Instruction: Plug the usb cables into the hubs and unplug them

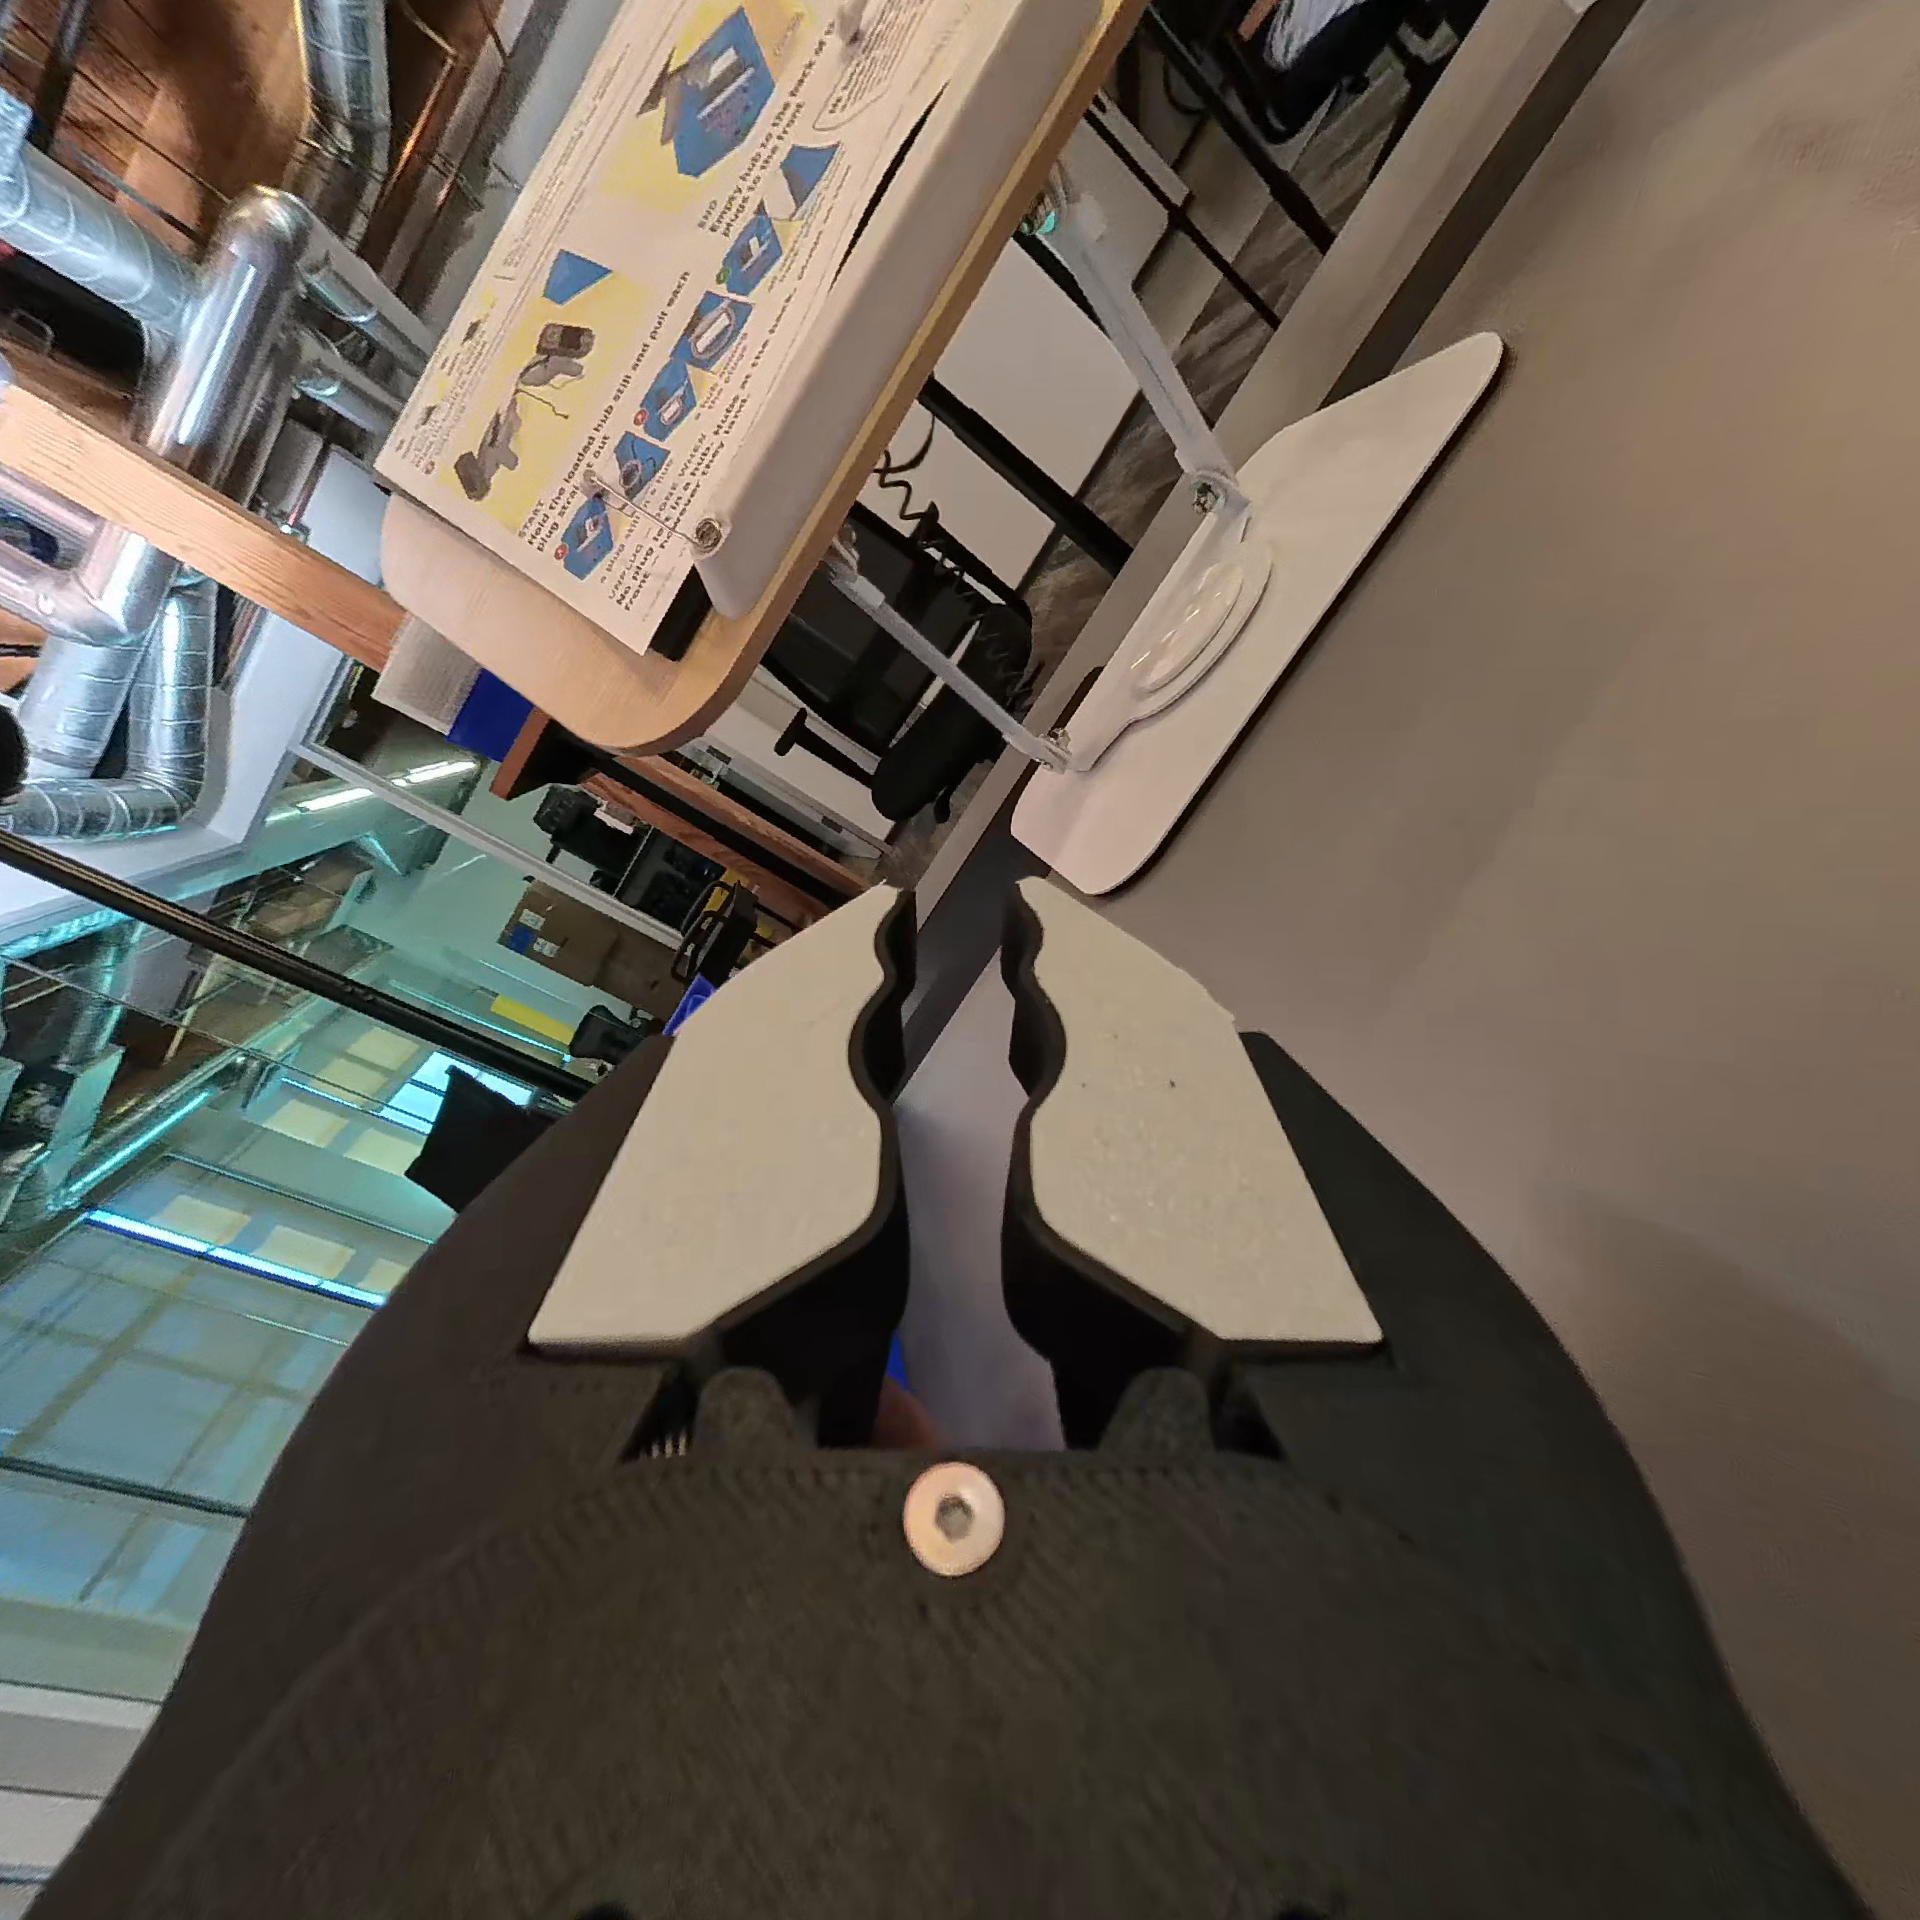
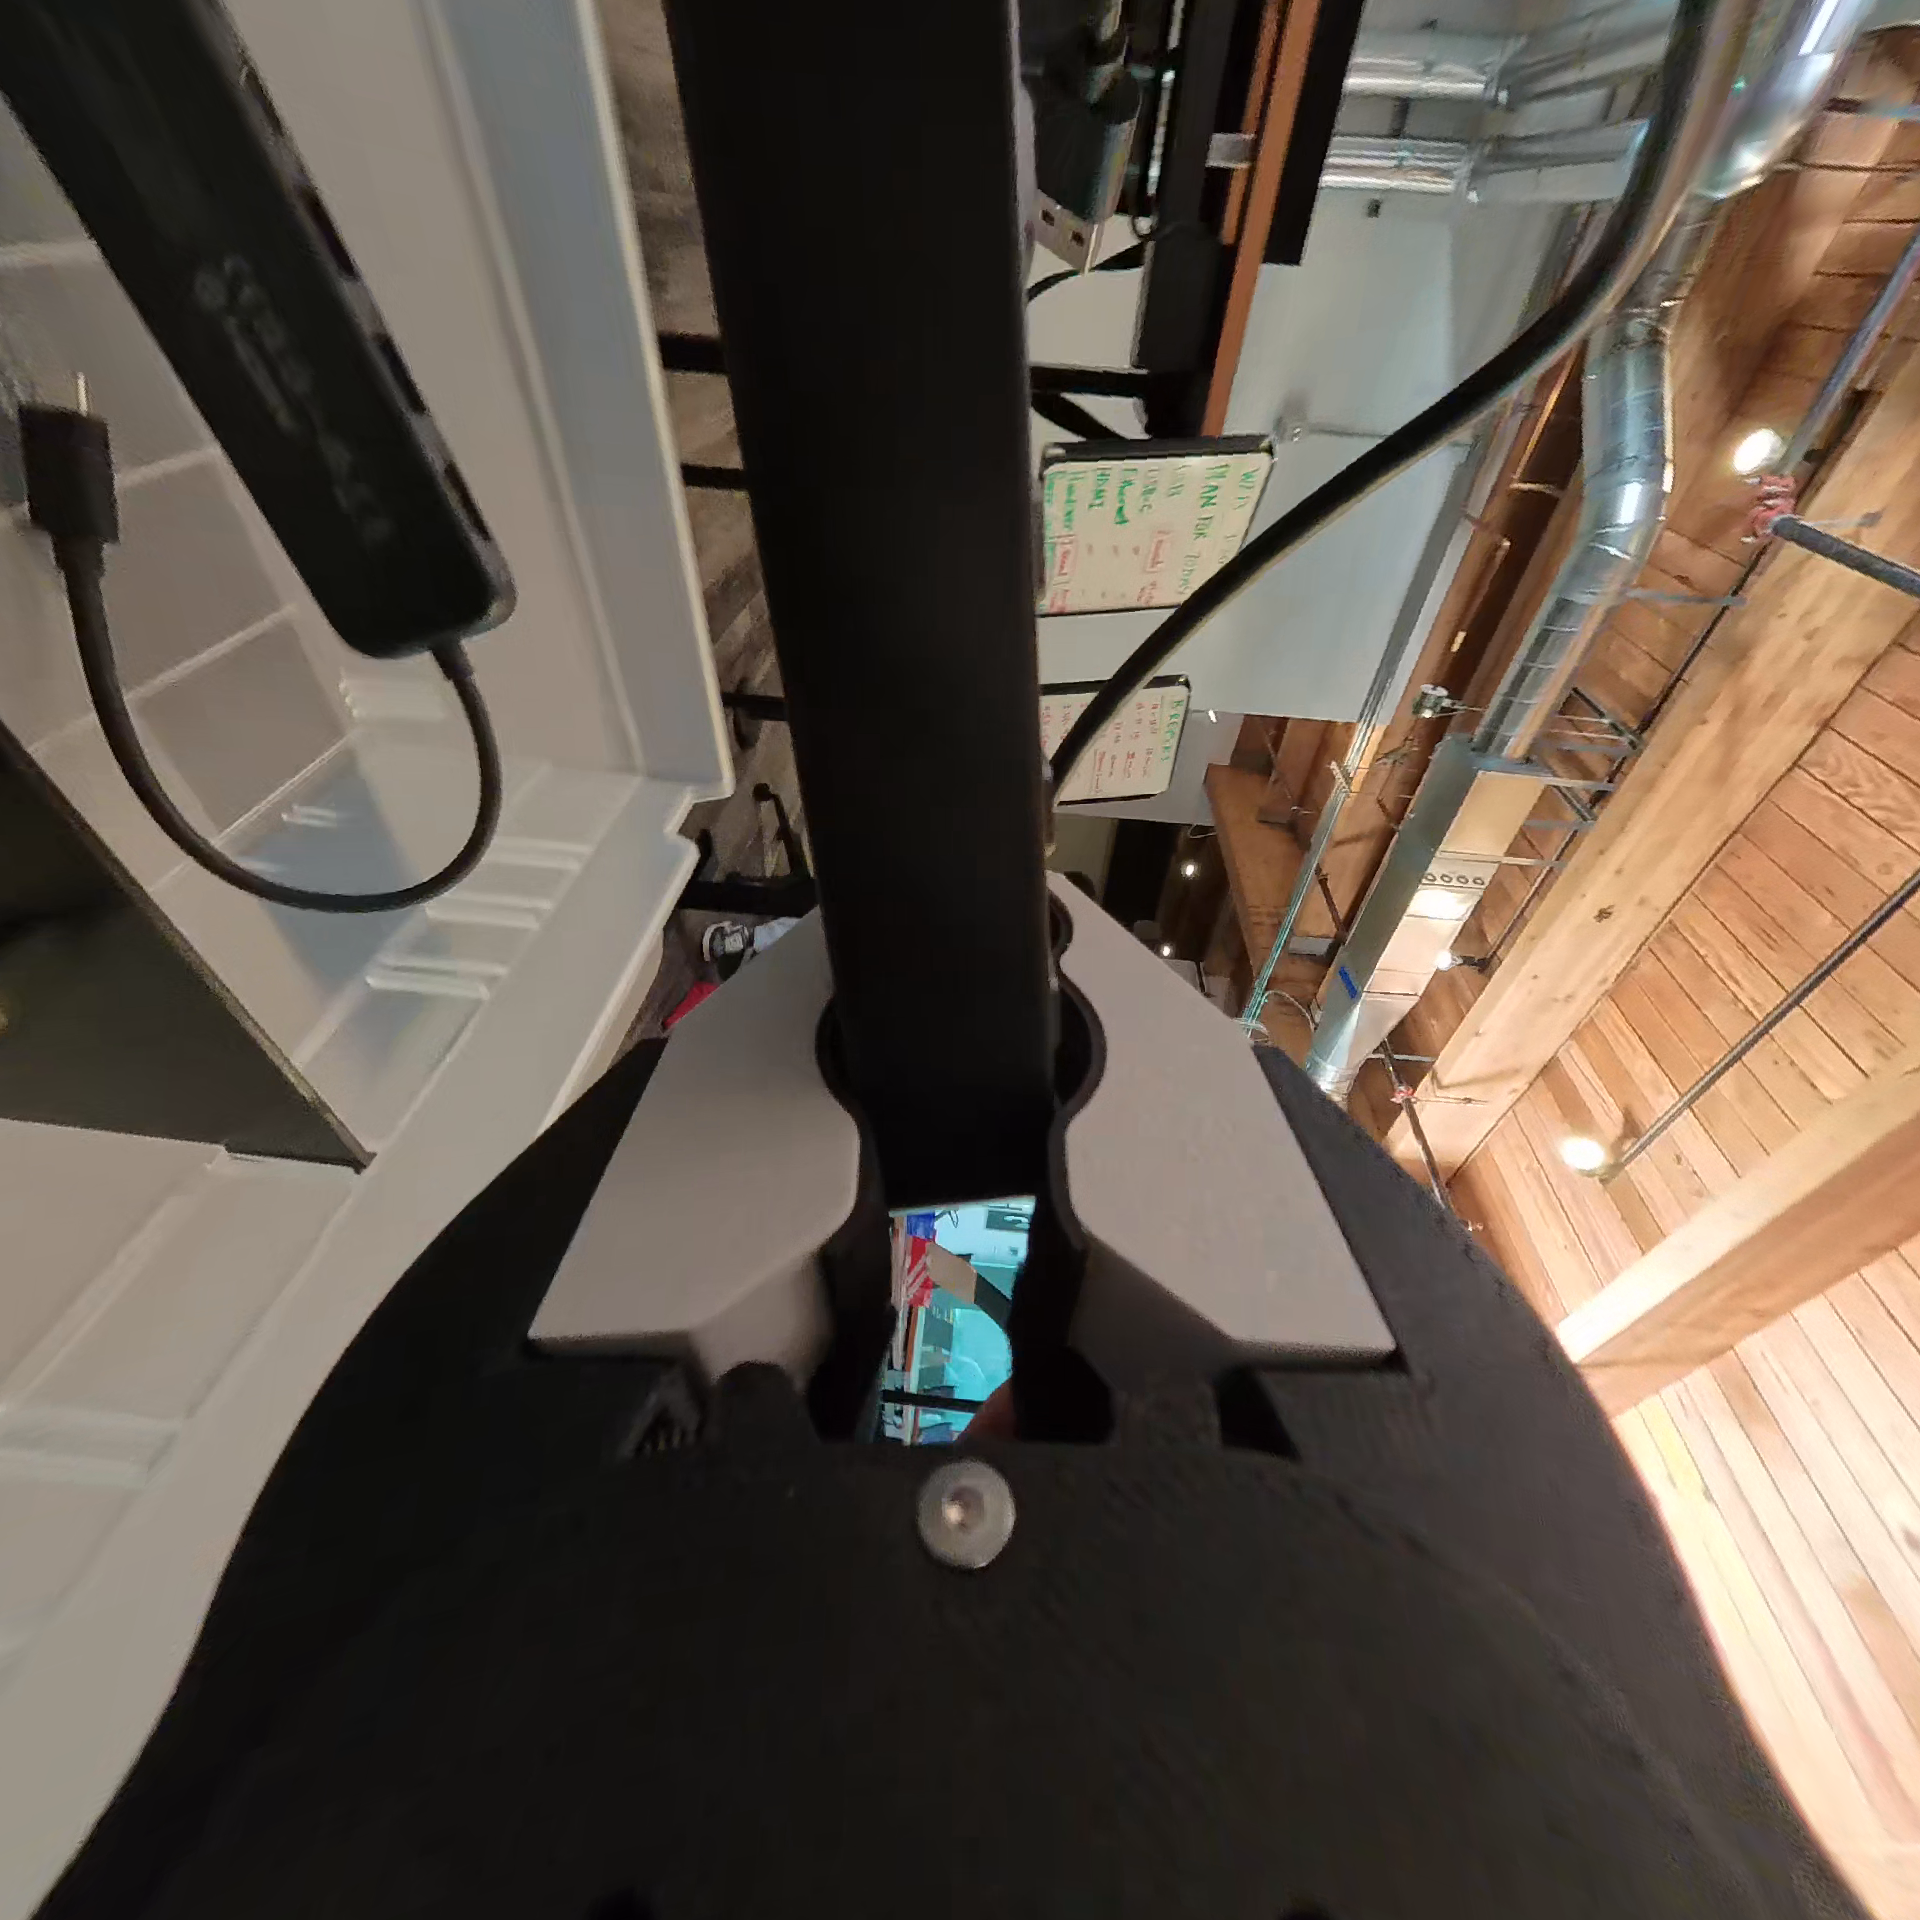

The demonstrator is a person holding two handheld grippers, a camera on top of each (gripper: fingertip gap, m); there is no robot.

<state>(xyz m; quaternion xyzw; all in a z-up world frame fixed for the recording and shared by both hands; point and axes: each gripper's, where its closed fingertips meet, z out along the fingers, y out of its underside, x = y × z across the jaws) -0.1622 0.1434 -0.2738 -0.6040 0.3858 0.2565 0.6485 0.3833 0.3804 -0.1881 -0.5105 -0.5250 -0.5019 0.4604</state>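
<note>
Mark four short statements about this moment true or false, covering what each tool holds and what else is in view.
1. The right tool is closed on a long black hub. True.
2. The left tool grips a cable plug. False: nothing sits between its fingers, which stand slightly apart.
3. In the right wrist view a second black hub lies in a white bin, its short cable looping out. True.
4. The instruction sheet lies flat on the grey table. False: it sits on a raised stand whose white base rests on the table.
</note>
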